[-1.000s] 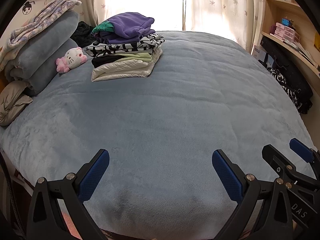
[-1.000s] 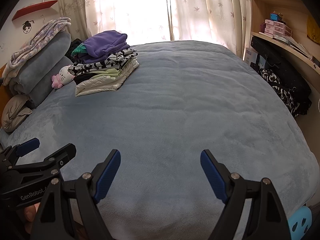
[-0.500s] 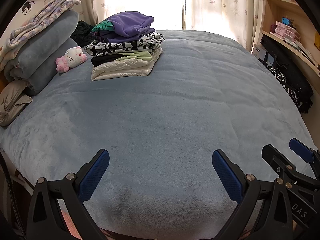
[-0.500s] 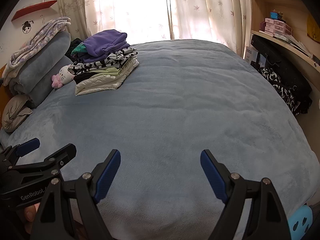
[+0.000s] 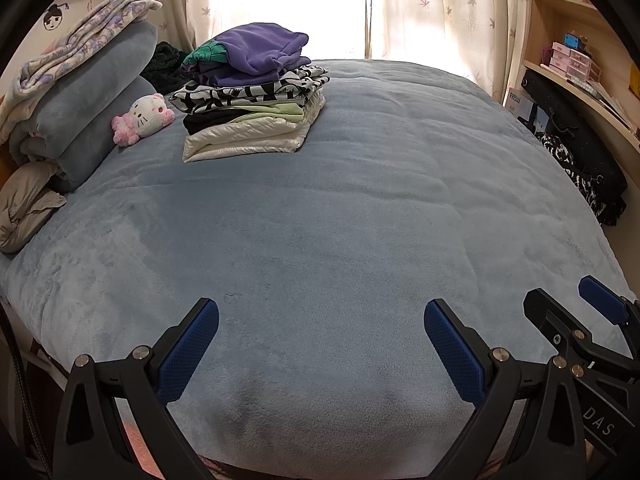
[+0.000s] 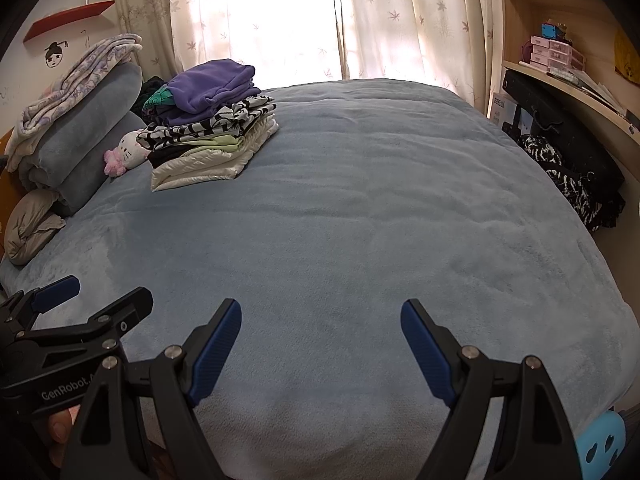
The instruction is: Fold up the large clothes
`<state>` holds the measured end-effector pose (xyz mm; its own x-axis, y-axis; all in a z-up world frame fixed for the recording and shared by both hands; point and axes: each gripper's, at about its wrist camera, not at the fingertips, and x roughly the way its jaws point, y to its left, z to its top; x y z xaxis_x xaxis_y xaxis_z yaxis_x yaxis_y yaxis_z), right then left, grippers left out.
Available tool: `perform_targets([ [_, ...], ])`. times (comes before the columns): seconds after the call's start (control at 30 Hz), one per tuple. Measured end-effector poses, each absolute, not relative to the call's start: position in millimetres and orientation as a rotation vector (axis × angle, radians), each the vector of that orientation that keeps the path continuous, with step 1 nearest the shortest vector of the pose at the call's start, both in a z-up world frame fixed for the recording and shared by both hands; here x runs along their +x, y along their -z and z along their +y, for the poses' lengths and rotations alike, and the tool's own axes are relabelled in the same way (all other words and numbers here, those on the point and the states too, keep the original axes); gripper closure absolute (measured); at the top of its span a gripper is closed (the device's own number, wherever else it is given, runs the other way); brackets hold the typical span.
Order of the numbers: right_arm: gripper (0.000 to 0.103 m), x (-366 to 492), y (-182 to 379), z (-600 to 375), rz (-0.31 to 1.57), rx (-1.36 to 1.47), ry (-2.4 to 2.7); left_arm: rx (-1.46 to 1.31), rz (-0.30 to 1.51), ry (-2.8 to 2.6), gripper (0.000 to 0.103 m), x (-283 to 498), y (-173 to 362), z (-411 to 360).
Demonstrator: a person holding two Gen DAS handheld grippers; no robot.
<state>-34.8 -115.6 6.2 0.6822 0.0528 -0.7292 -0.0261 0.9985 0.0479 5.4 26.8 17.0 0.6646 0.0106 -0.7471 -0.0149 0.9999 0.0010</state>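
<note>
A stack of folded clothes (image 5: 252, 100) (image 6: 208, 132) rests at the far left of the blue-covered bed (image 5: 340, 208) (image 6: 360, 220), with a purple garment on top and a white one at the bottom. My left gripper (image 5: 320, 312) hovers open over the bed's near edge, nothing between its blue pads. Close beside it on the right, my right gripper (image 6: 321, 310) is also open and empty. Each gripper shows in the other's view: the right gripper (image 5: 568, 292) at the right edge, the left gripper (image 6: 106, 292) at the left edge. No unfolded garment lies between them.
Rolled grey-blue blankets (image 5: 88, 112), a white and pink plush toy (image 5: 144, 118) and a beige cushion (image 5: 28, 208) line the bed's left side. Wooden shelves (image 6: 560, 76) with boxes, black bags and dark patterned clothes (image 6: 568, 184) stand at the right. Curtains (image 6: 400, 20) cover the window behind.
</note>
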Motion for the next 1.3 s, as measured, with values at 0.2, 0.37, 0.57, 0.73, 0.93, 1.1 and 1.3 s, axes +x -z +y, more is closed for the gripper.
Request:
perform_targets([
  [0.2,0.020,-34.6,-6.8,-115.4,0.820,0.035,-0.044,-0.006,0.845,-0.014,0.001,5.4,-17.1,26.5],
  [0.37,0.020,-34.6,-6.7,-115.4,0.820,0.036,-0.044,-0.005,0.846,-0.014,0.001,5.6,-16.9,27.1],
  [0.57,0.020,-34.7,-5.6,-114.3,0.821,0.036,-0.045,-0.005,0.847,-0.014,0.001,5.8,-17.1,27.2],
  [0.73,0.020,-34.7,-5.5,-114.4,0.822,0.037,-0.046,-0.008,0.854,-0.012,0.001,4.6,-14.6,30.3],
  [0.93,0.020,-35.6,-4.4,-113.1,0.824,0.039,-0.047,-0.016,0.864,-0.005,0.002,6.4,-13.1,33.6],
  [1.1,0.020,-35.3,-4.3,-113.3,0.824,0.040,-0.047,-0.015,0.865,-0.006,0.002,6.0,-12.8,33.7],
  [1.3,0.020,-35.1,-4.2,-113.4,0.825,0.040,-0.046,-0.011,0.870,-0.005,0.002,8.3,-11.6,34.6],
])
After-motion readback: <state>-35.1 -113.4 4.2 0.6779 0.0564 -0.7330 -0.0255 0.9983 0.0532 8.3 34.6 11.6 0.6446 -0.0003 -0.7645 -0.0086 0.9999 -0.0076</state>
